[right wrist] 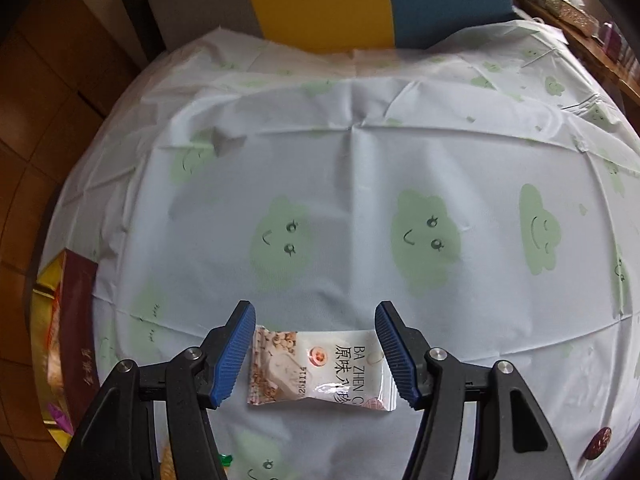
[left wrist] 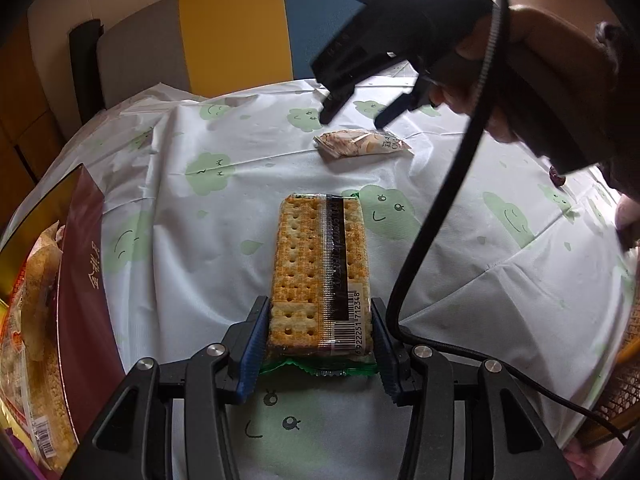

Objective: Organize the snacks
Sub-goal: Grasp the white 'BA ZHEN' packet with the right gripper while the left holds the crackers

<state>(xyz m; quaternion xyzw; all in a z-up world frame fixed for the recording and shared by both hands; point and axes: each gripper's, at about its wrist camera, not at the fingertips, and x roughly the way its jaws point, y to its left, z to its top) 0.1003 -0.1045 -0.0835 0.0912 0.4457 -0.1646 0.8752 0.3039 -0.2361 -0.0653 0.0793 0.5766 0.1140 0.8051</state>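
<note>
The right gripper (right wrist: 316, 344), jaws apart and seemingly not yet pressing, straddles the small white foil snack sachet (right wrist: 320, 368), whose long axis spans jaw to jaw; the left gripper (left wrist: 318, 336) clamps the clear-wrapped cracker packet (left wrist: 320, 268).

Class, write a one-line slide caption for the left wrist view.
Left gripper clamps a cracker pack while the right gripper hovers over a small snack packet.

- Soft daylight, src far window top right; cloth (left wrist: 460, 280) evenly lit, faint shadows.
- Small glare on wrappers.
- Heavy fisheye bend, dark vignette at edges.
- Right-edge hand (left wrist: 628, 220) motion-blurred.
</note>
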